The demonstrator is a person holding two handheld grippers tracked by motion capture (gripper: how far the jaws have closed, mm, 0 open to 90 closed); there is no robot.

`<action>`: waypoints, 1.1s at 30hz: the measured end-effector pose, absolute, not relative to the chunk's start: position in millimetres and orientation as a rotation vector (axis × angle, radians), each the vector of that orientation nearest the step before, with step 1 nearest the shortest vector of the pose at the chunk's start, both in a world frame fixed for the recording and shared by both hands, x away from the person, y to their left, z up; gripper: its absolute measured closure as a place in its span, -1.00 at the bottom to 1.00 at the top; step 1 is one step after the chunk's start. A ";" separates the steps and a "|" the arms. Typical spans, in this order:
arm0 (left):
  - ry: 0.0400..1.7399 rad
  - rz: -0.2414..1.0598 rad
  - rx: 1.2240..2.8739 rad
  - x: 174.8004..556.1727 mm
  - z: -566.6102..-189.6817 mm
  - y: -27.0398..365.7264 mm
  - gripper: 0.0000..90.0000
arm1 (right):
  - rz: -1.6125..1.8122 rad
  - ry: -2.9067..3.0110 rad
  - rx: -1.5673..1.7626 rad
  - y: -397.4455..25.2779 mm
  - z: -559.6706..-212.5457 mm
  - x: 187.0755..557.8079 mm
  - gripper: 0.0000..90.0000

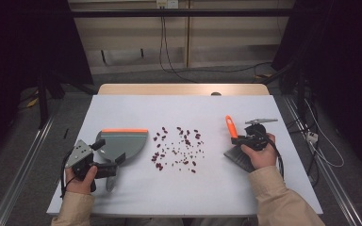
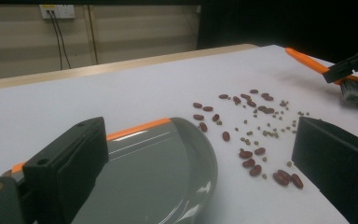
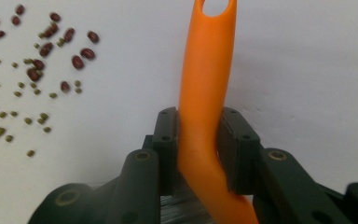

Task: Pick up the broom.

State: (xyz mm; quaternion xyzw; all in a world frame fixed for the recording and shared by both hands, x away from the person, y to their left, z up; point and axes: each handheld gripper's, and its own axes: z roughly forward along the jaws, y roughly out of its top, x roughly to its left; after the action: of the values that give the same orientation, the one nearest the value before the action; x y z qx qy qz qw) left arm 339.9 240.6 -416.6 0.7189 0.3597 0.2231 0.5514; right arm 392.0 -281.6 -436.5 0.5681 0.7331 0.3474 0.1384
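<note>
A grey dustpan (image 1: 125,142) with an orange front strip lies on the left of the white table (image 1: 188,193). My left gripper (image 1: 109,151) hovers over its near side, open, with the jaws standing wide apart. In the left gripper view the dustpan (image 2: 158,177) lies between and below those jaws, and my left gripper (image 2: 200,163) holds nothing. Red beans and small green beans (image 1: 179,147) are scattered mid-table. My right gripper (image 1: 239,139) is shut on the orange handle (image 3: 206,79) of a brush. The brush's dark bristles (image 1: 236,156) rest on the table right of the beans.
The beans (image 2: 256,135) spread from just right of the dustpan's rim toward the brush (image 2: 356,91). A wooden board edge (image 1: 184,89) runs along the table's far side. Cables hang off the right edge, and bare white surface stretches along the front.
</note>
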 end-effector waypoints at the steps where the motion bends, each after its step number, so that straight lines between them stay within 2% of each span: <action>1: 0.853 0.526 1.699 339.6 -416.3 240.3 -0.92 | 1.049 2.100 1.633 -281.7 -433.3 390.6 0.57; 9: 0.838 0.547 1.696 337.6 -408.3 237.9 -0.93 | 1.178 2.041 1.593 -281.4 -421.2 384.7 0.59; 16: 0.819 0.515 1.729 337.0 -397.2 226.3 -0.93 | 1.322 1.963 1.570 -283.5 -407.6 378.2 0.60; 33: 0.690 0.414 1.796 347.3 -371.0 169.6 -0.92 | 1.535 1.843 1.486 -278.7 -380.4 367.9 0.60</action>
State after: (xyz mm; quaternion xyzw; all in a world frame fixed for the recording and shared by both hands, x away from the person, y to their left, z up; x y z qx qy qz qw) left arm 347.3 169.6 -371.0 0.7600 0.2918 0.1751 0.5537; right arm 367.9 -278.7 -380.4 0.5201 0.6447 0.5371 0.1594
